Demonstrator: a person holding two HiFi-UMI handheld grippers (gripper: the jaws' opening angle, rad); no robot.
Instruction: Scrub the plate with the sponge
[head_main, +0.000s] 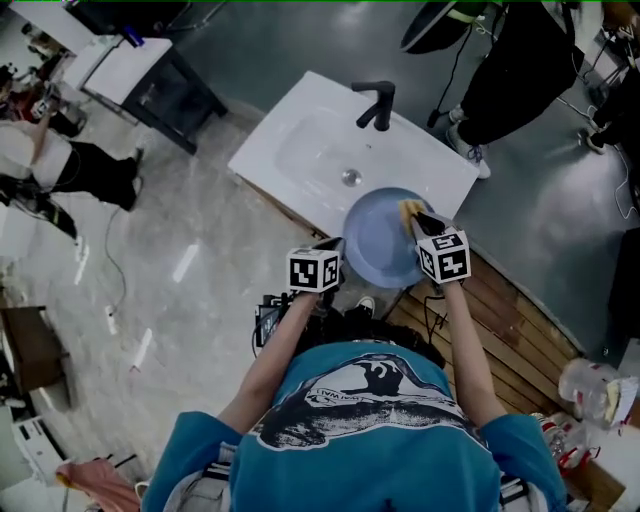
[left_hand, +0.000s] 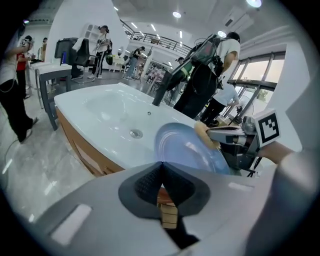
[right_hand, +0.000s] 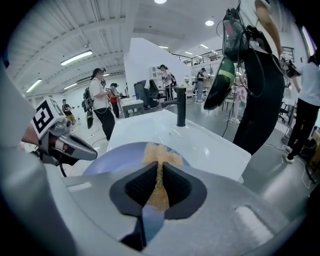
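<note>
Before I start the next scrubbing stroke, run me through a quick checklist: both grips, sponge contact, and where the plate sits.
1. Left gripper shut on the plate rim: ok, though only the tips seem to bite.
2. Right gripper shut on the sponge: ok.
3. Sponge touching the plate's face: ok, near the rim on the right gripper's side.
4. Plate over the sink: ok, held above its front edge.
5. Water from the faucet: cannot tell, no stream visible.
</note>
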